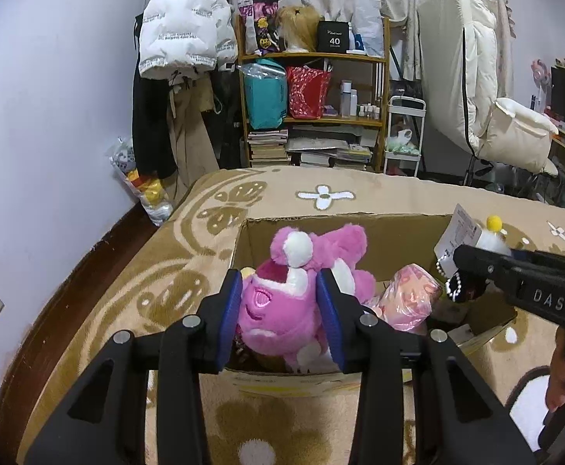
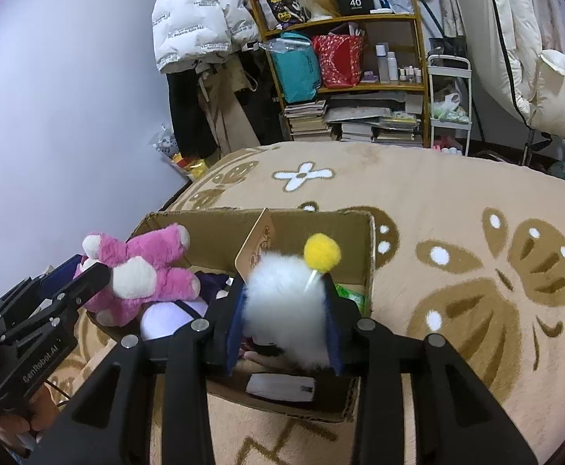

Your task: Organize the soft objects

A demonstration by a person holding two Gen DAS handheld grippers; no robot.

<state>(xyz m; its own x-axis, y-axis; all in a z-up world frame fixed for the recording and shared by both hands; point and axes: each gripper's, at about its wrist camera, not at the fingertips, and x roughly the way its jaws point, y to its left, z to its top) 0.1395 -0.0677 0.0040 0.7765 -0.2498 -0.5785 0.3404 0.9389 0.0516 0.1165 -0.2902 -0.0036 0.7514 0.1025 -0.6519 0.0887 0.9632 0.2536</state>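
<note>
Over an open brown cardboard box [image 1: 394, 232] on a beige flower-patterned blanket [image 2: 457, 209], the left gripper [image 1: 280, 304] clamps a fluffy pink-and-white plush bear [image 1: 282, 306]; the right gripper [image 2: 286, 321] clamps a white furry plush with yellow pompom [image 2: 282, 298].

The white plush [image 2: 286, 310] hides the box's [image 2: 204, 232] contents beneath.
</note>
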